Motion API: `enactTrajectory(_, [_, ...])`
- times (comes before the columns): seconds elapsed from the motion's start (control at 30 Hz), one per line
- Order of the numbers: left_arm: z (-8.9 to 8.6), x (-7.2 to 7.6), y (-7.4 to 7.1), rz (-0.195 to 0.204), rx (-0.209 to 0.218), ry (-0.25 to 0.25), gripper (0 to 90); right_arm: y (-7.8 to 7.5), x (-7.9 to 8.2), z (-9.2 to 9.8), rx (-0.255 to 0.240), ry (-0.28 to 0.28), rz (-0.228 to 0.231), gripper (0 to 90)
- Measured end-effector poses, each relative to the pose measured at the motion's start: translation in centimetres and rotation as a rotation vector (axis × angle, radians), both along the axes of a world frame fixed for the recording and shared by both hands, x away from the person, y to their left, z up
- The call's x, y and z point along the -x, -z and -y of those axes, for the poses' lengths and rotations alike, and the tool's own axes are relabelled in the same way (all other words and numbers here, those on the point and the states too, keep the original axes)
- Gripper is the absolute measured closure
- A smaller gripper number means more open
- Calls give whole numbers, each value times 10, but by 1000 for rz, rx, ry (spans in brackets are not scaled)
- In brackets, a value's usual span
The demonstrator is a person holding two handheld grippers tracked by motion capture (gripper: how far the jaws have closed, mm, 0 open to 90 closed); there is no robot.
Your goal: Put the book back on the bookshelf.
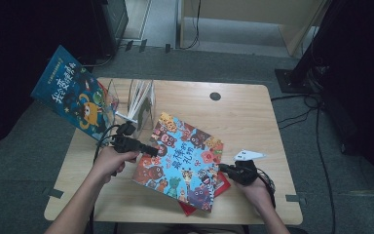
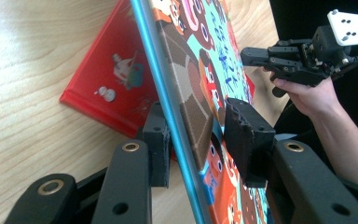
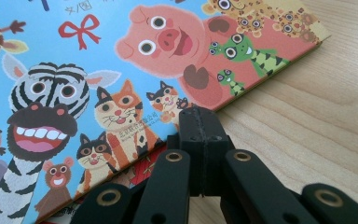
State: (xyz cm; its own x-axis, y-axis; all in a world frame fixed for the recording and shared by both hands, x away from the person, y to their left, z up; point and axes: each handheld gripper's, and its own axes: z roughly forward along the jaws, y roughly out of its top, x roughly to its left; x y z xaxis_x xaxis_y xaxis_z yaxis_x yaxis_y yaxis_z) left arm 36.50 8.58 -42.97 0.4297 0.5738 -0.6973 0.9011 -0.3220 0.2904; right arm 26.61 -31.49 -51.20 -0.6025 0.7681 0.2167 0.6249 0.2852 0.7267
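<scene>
Straddling the animal book's [image 2: 193, 112] tilted edge, left hand-held gripper [image 2: 200, 140] spread; right hand-held gripper [image 3: 200, 126] pressed together beside it

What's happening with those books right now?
A person works with tongs in each hand. The left tongs straddle the edge of the animal book, one pad on each side, and tilt it up off the red book lying on the table. A small gap seems to remain at one pad. The right tongs are shut and empty at the book's other edge. Behind, a clear rack holds more books.
</scene>
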Motion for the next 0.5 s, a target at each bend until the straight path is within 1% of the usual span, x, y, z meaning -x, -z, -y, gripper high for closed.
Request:
enactTrajectory(0.03, [3,-1,-5,2,-12,7,632,0,0,0,-1,2,1,900])
enactTrajectory(0.1, [9,-5,-13,9,-22,26,637,0,0,-1,-4,9,-2,900])
enactTrajectory(0.2, [21,-9,-23,15,-57,56,639,0,0,-3,6,5,10,900])
enactTrajectory(0.23, [24,-10,-26,17,-55,69,646,0,0,-3,15,-2,15,900])
enactTrajectory(0.27, [27,-10,-29,17,-43,79,662,0,0,-4,20,-4,17,900])
enactTrajectory(0.3, [31,-11,-33,10,-38,85,678,0,0,-4,22,-1,18,900])
enactTrajectory(0.4, [41,-11,-48,34,-77,136,683,-1,0,-6,34,-6,32,900])
enactTrajectory(0.43, [42,-11,-53,45,-88,145,689,-1,0,-6,23,-7,33,900])
enactTrajectory(0.5, [43,-13,-63,66,-95,144,707,-1,1,-10,1,-28,34,860])
